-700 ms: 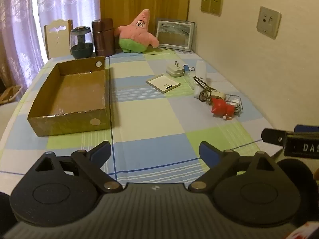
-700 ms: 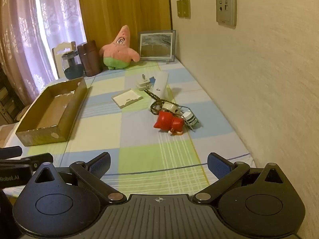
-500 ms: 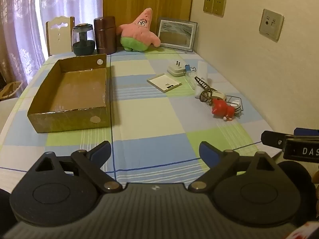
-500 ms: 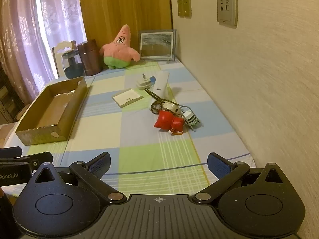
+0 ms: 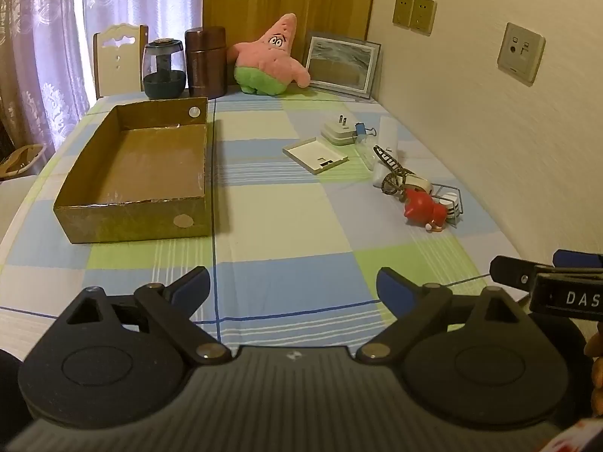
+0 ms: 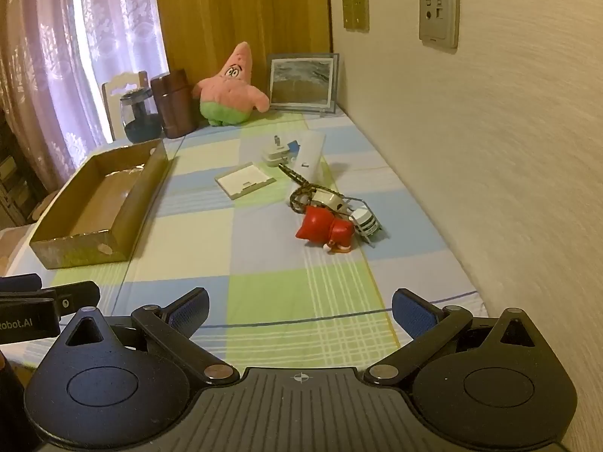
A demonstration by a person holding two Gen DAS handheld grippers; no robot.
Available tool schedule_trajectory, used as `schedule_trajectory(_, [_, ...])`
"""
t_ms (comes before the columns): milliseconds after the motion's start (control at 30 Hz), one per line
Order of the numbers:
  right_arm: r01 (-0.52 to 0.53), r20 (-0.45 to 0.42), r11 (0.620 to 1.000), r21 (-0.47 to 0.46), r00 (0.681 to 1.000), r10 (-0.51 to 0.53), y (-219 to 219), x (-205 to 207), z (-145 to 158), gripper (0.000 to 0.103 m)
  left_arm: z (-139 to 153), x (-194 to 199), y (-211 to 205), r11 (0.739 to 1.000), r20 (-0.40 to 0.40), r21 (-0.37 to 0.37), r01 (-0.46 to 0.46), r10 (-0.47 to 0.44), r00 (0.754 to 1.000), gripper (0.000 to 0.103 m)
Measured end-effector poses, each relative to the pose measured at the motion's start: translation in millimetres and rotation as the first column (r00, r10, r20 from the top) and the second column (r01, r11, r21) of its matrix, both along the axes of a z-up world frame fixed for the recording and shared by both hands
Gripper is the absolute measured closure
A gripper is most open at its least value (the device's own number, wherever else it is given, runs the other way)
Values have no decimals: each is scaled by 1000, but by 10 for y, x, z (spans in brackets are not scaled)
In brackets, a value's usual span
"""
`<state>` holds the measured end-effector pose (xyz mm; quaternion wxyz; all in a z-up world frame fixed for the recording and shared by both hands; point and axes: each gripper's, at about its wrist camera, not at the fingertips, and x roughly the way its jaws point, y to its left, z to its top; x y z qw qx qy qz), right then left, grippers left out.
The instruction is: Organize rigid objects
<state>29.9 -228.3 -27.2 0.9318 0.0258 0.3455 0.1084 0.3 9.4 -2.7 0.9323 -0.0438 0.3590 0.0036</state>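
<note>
Both tongs, left [image 5: 292, 288] & right [image 6: 299, 309], spread wide w/ nothing pinched. Cardboard box [image 5: 132, 222] sits empty, prob the bin for the red toy [image 6: 326, 228] etc. cluttered by the wall.

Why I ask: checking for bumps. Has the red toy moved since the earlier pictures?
No. The red toy still lies against the wire rack, on the same pale-blue square of the tablecloth.

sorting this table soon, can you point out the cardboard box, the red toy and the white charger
cardboard box [image 5: 132, 222], left wrist view, on its near outer wall
red toy [image 6: 320, 223], right wrist view, on its red body
white charger [image 5: 338, 135], left wrist view, on its top face below the prongs
</note>
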Motion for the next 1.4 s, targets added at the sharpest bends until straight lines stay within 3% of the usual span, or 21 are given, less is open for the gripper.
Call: schedule_trajectory(1400, [-3, -7, 1000, -8, 1000, 3, 37, 10, -44, 2, -20, 14, -5, 1000, -5, -12, -7, 7, 1000, 10])
